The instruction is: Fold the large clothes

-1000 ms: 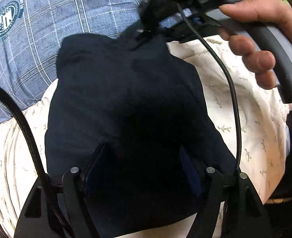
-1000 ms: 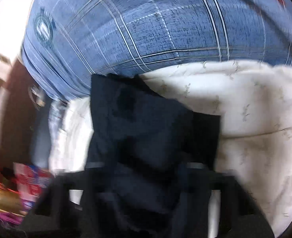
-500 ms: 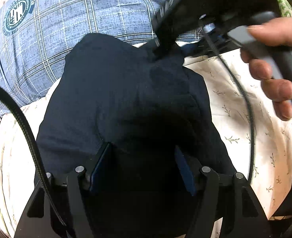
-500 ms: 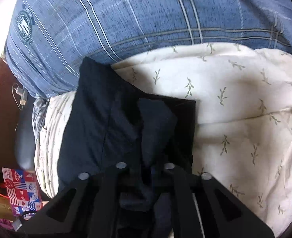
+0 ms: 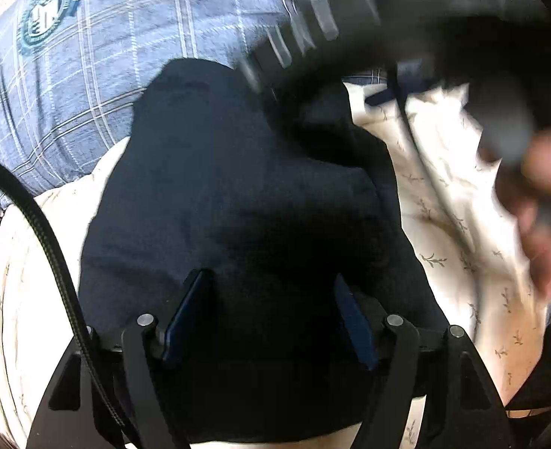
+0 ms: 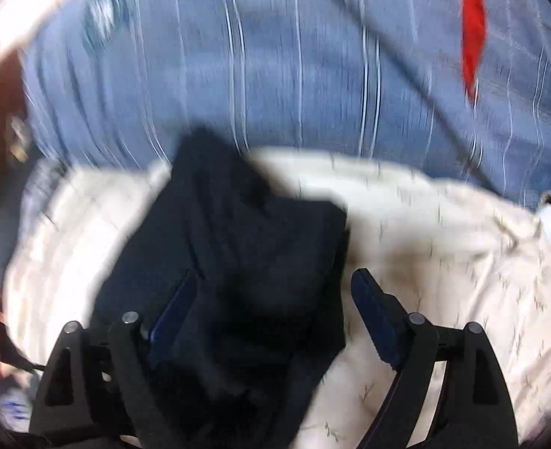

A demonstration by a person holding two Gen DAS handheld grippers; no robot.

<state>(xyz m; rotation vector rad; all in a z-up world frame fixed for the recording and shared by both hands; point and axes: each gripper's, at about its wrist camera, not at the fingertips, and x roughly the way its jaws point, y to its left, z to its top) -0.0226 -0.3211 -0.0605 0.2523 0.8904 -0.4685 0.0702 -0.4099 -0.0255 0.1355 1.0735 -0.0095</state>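
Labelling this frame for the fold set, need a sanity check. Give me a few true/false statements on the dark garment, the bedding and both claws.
1. The dark garment lies on a cream sheet with a small leaf print. True.
2. The right claw is clamped shut on the garment. False: its jaws are opening, one pad over the cloth, the other over the sheet.
3. A blue plaid cover with a round badge lies beyond the garment. True.
4. The garment is bright red. False: it is dark navy, near black.
5. The left claw has dark cloth between its fingers. True.
6. The left claw hangs over bare sheet. False: it is over the garment.
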